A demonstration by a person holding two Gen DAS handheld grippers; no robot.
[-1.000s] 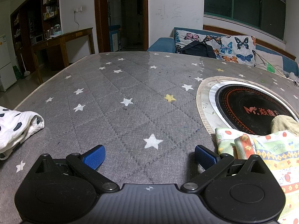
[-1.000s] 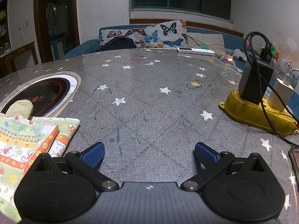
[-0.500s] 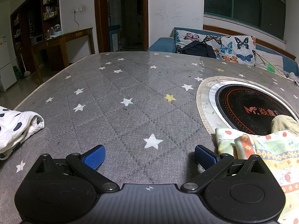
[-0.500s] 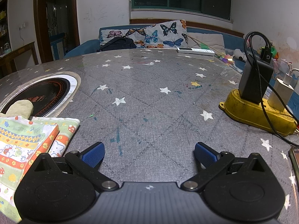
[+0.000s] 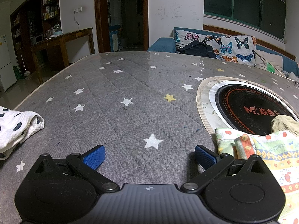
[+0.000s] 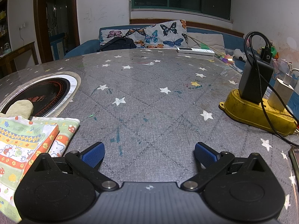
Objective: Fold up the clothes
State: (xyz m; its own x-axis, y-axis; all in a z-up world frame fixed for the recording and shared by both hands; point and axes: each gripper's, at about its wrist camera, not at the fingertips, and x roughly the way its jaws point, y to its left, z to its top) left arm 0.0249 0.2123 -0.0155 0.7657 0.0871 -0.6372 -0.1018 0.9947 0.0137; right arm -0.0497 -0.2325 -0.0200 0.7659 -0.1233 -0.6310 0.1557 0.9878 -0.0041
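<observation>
Left claw spread wide, holding nothing, low over the grey star-print surface. Right claw likewise wide apart and empty. Colourful patterned garment folded between the two claws, overlapping the round cooktop. White spotted cloth bunched far left. Yellow power strip to the right.

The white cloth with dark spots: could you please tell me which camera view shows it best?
The left wrist view, the only one showing it: the white spotted cloth lies bunched at the picture's left edge on the grey star tablecloth, partly cropped. The right wrist view shows none of it, only the colourful patterned garment at its left.
</observation>
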